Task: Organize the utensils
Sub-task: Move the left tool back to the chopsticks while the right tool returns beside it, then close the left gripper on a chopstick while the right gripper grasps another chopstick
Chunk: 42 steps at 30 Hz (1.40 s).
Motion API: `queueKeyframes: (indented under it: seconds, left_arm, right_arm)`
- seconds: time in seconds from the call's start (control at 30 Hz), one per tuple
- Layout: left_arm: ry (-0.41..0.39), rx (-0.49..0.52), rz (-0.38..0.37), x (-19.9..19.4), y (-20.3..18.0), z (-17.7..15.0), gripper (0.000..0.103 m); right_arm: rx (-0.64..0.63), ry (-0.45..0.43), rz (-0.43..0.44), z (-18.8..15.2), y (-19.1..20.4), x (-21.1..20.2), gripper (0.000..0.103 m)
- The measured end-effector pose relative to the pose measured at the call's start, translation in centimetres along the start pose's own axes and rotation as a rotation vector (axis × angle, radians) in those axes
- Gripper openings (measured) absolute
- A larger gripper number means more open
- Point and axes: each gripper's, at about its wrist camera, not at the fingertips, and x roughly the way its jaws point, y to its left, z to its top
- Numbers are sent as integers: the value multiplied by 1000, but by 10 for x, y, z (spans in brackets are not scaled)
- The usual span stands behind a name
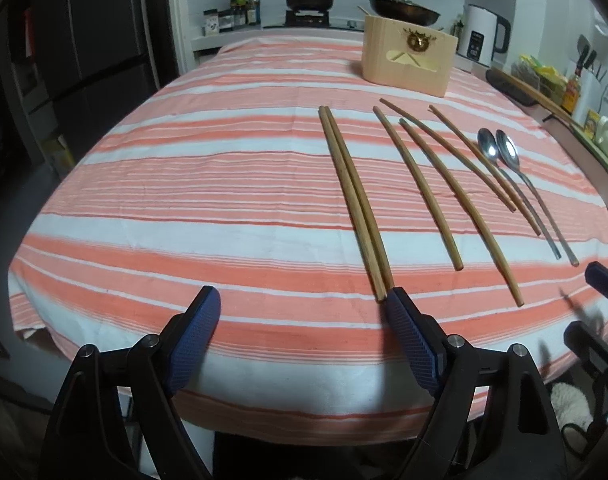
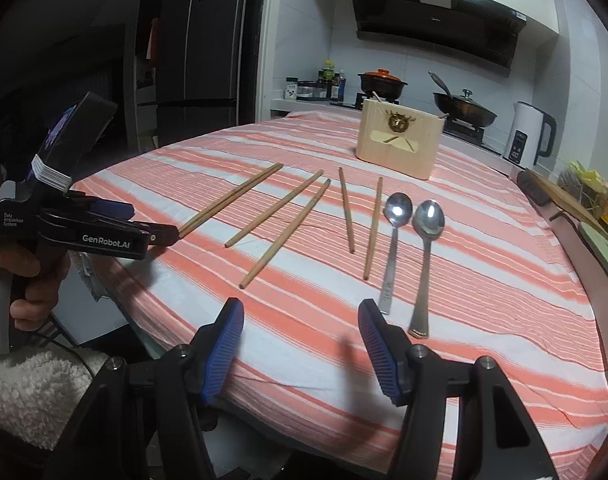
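So the left gripper [image 1: 304, 304] had its jaws wide apart with nothing between them, sat at the near edge of the striped table [image 1: 183, 184], right finger just beside the closest end of the paired chopsticks [image 1: 354, 200]. The right gripper [image 2: 301, 316] was also spread, empty, hovering over the near edge by the spoons [image 2: 408, 248]. Four more chopsticks [image 2: 316, 216] lay loose between the pair and the spoons. The wooden holder [image 2: 398, 140] stood near the far edge.
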Motion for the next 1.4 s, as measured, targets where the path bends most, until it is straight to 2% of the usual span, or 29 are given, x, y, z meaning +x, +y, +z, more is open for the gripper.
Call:
queueKeyframes:
  seconds: [0.13, 0.2, 0.23, 0.27, 0.33, 0.47, 0.57, 0.7, 0.83, 0.87, 0.9, 0.93, 1.03, 1.2, 1.4]
  left_arm:
    - [-13, 17, -12, -2, -5, -2, 73]
    - [-19, 26, -25, -3, -7, -3, 68]
    - [-23, 28, -34, -3, -7, -3, 66]
    - [-27, 30, -40, -3, -8, -3, 66]
    - [-36, 31, -50, -3, -7, -3, 65]
    - [-59, 34, -60, -3, -7, -5, 65]
    - [-69, 35, -54, -3, -9, -6, 65]
    - [-85, 43, -37, -3, -14, -8, 65]
    - [-95, 45, -32, -4, -14, -10, 65]
    - [-95, 49, -41, -4, -14, -10, 62]
    - [-97, 57, -55, -5, -15, -10, 53]
    - [-101, 71, -66, -6, -17, -11, 41]
    - [-119, 120, -74, -9, -27, -14, 23]
    - [-137, 136, -92, -10, -33, -16, 5]
    - [-164, 123, -89, -12, -31, -20, 3]
  right_arm:
    - [-13, 10, 51, 11, 15, 17, 61]
    - [-26, 27, 72, 13, 23, 28, 54]
    - [-36, 35, 72, 14, 27, 32, 47]
    - [-50, 48, 64, 13, 32, 38, 41]
    - [-42, 65, 57, 10, 34, 44, 35]
    - [-27, 53, 34, 8, 32, 41, 35]
    - [27, 55, 15, 8, 19, 41, 26]
    - [62, 43, 29, 8, 12, 40, 27]
    - [17, 49, 29, 10, 24, 46, 26]
    - [21, 55, 25, 10, 23, 48, 25]
    - [30, 58, 21, 10, 22, 48, 24]
    - [34, 63, 6, 10, 20, 48, 18]
    - [56, 65, -9, 8, 15, 48, 9]
    - [74, 57, -24, 7, 9, 48, 7]
    - [98, 43, -40, 4, -2, 45, 6]
